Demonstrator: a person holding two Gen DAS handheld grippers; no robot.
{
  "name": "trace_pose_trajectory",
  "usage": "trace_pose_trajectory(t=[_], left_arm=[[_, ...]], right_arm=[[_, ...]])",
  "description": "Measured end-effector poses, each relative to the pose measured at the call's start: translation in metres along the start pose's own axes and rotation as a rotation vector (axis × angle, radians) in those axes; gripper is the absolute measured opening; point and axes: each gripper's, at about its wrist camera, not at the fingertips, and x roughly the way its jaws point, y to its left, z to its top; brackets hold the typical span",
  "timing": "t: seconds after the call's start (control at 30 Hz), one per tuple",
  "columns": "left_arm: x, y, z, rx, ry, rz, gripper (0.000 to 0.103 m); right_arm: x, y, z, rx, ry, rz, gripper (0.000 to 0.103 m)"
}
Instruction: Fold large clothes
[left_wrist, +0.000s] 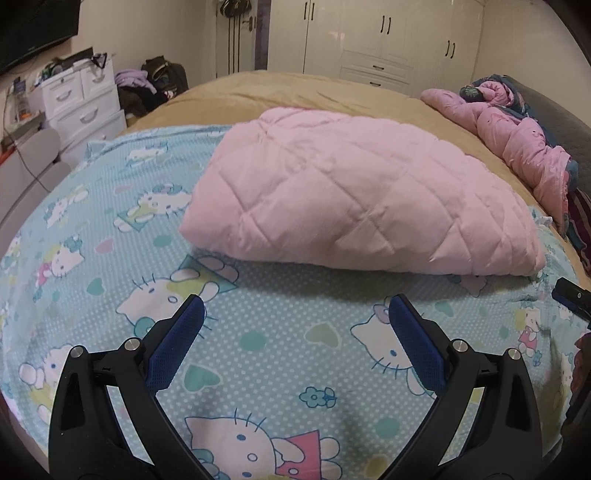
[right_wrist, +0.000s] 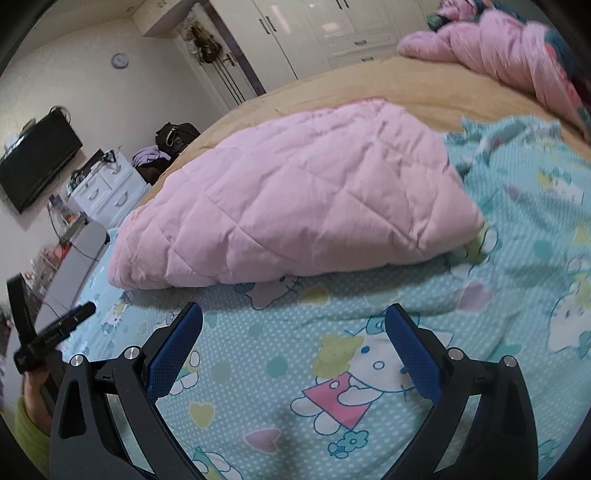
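Bedroom bed (left_wrist: 303, 86): folded pink quilt (left_wrist: 354, 199) lies on cartoon-print sheet (left_wrist: 280, 332).

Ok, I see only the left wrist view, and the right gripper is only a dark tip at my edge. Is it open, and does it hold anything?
Observer: The right gripper has its jaws wide apart and empty, above the cartoon sheet.
Operator: And is the sheet flat on the right side of the pink quilt?
Observer: No. Just right of the pink quilt, the sheet is rumpled and bunched up toward its far edge.
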Motion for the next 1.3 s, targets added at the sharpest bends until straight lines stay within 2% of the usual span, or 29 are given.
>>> trace_pose_trajectory(t=[0.43, 0.57, 0.63, 0.73, 0.87, 1.1, 1.3], left_arm=[[0.049, 0.024, 0.008, -0.178, 0.122, -0.109, 0.094], [0.066, 0.037, 0.018, -0.287, 0.151, -0.193, 0.094], [0.073, 0.044, 0.023, -0.361, 0.152, -0.270, 0.094], [0.080, 0.051, 0.031, -0.427, 0.150, -0.305, 0.094], [0.089, 0.059, 0.042, -0.488, 0.144, -0.292, 0.094], [0.106, 0.067, 0.044, -0.590, 0.167, -0.299, 0.094], [0.122, 0.069, 0.045, -0.659, 0.195, -0.289, 0.095]], right_arm=[[0.031, -0.061, 0.006, 0.273, 0.042, 0.030, 0.099], [0.038, -0.086, 0.009, 0.401, 0.031, 0.061, 0.099], [0.040, -0.097, 0.012, 0.460, 0.020, 0.089, 0.099], [0.042, -0.112, 0.019, 0.528, -0.010, 0.121, 0.099], [0.050, -0.125, 0.030, 0.582, -0.029, 0.133, 0.099], [0.068, -0.145, 0.050, 0.693, -0.059, 0.169, 0.099], [0.081, -0.152, 0.059, 0.712, -0.072, 0.167, 0.099]])
